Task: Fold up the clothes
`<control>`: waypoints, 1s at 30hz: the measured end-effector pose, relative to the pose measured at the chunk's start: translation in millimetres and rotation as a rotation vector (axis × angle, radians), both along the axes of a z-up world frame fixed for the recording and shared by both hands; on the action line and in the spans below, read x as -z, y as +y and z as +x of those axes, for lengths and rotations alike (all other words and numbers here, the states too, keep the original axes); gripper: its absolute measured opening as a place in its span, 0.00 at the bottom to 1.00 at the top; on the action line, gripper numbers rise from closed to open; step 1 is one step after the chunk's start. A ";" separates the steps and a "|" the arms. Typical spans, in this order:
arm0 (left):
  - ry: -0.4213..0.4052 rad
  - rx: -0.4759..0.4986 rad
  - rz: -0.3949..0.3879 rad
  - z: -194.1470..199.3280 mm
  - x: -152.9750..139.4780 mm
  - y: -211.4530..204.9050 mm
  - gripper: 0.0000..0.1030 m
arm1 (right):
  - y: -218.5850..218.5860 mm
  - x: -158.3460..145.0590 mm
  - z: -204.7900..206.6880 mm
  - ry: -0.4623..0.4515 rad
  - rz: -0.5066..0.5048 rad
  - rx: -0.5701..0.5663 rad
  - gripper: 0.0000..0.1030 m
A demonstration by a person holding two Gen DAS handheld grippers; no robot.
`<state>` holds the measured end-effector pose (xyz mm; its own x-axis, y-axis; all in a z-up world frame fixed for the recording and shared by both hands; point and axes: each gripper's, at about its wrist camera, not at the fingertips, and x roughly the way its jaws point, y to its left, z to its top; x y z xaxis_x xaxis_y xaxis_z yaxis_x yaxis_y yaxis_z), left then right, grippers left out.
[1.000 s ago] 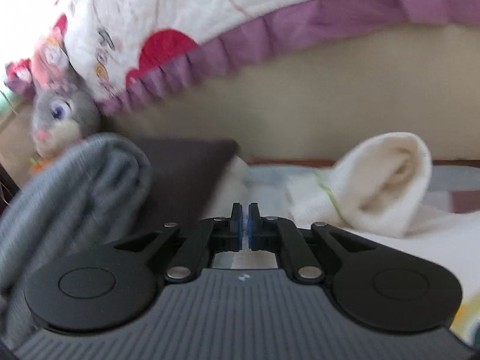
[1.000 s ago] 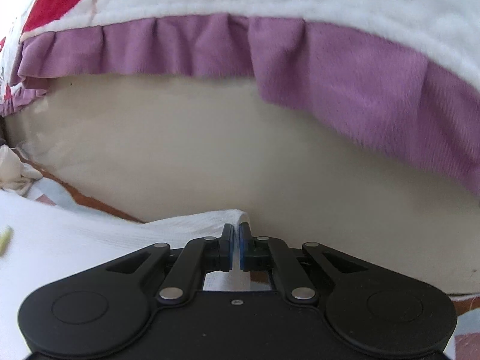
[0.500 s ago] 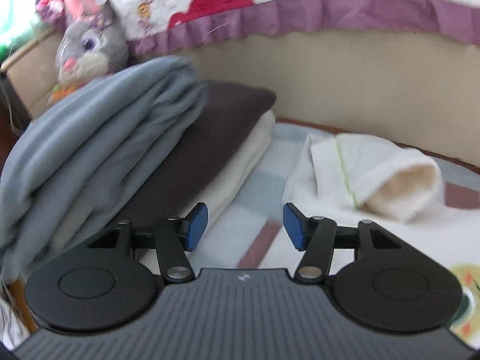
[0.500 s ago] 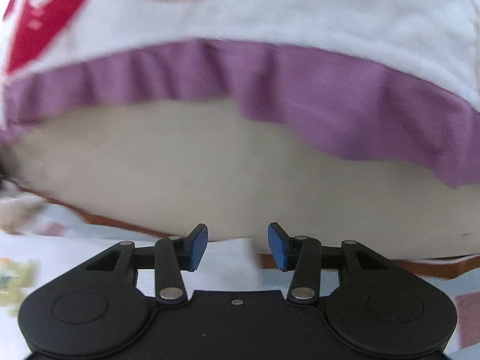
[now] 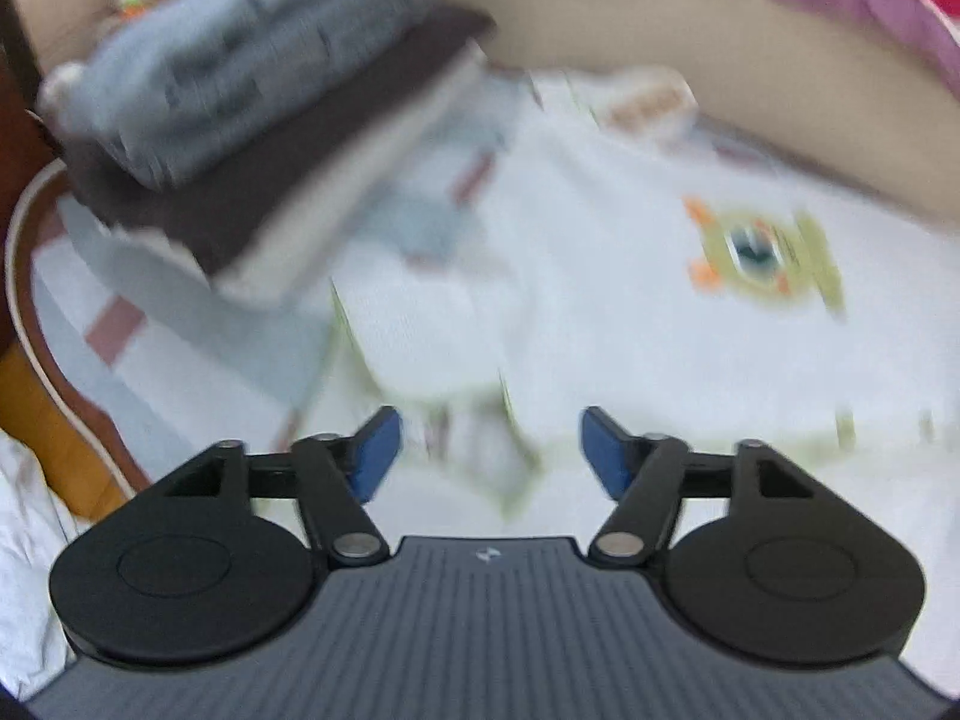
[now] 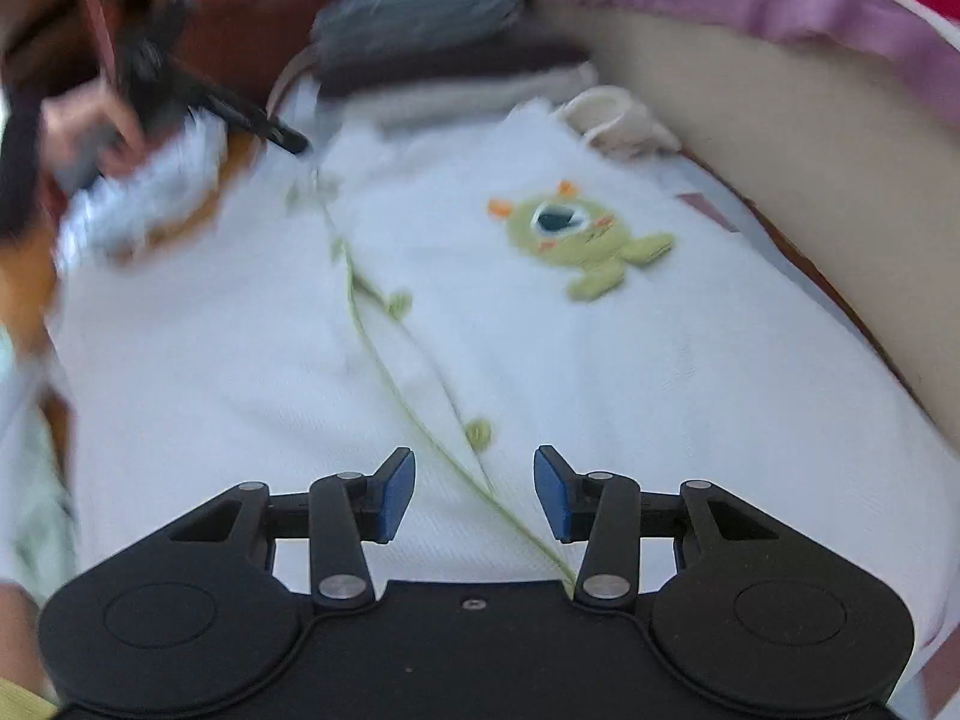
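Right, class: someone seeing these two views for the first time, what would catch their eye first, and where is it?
First, the green one-eyed monster patch on the white knitted baby garment spread flat, ahead of the open right hand-held gripper. Next, the stack of folded clothes, grey on dark brown on cream, at the far left beyond the open left hand-held gripper. A purple-frilled quilt hangs over the beige board behind.
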<state>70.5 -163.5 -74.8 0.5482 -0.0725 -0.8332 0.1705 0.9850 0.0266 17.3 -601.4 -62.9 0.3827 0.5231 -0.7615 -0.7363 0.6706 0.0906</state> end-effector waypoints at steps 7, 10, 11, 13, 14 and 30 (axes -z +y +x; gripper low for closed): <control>-0.035 0.013 0.164 -19.0 41.4 2.1 0.73 | 14.7 21.3 24.9 0.019 -0.027 0.093 0.13; -0.020 0.024 0.159 -23.4 56.0 3.2 0.44 | 1.5 30.8 33.7 0.070 -0.011 0.173 0.02; -0.041 0.037 0.145 -26.8 53.5 0.7 0.18 | -1.6 33.4 34.4 0.083 -0.017 0.188 0.01; -0.088 0.065 0.131 -33.5 48.5 -4.8 0.05 | -3.8 33.5 36.7 0.101 -0.014 0.228 0.01; -0.122 0.080 0.172 -35.7 45.9 -8.7 0.05 | -4.7 33.0 38.2 0.108 -0.012 0.249 0.01; -0.151 -0.264 -0.120 -140.0 -21.7 135.5 0.46 | 37.5 -42.2 7.8 0.076 -0.152 0.219 0.37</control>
<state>-69.6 -28.0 -53.2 0.6781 -0.0046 -0.7350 -0.0878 0.9923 -0.0873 25.0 -563.8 -20.7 0.4132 0.3118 -0.8556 -0.5670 0.8233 0.0261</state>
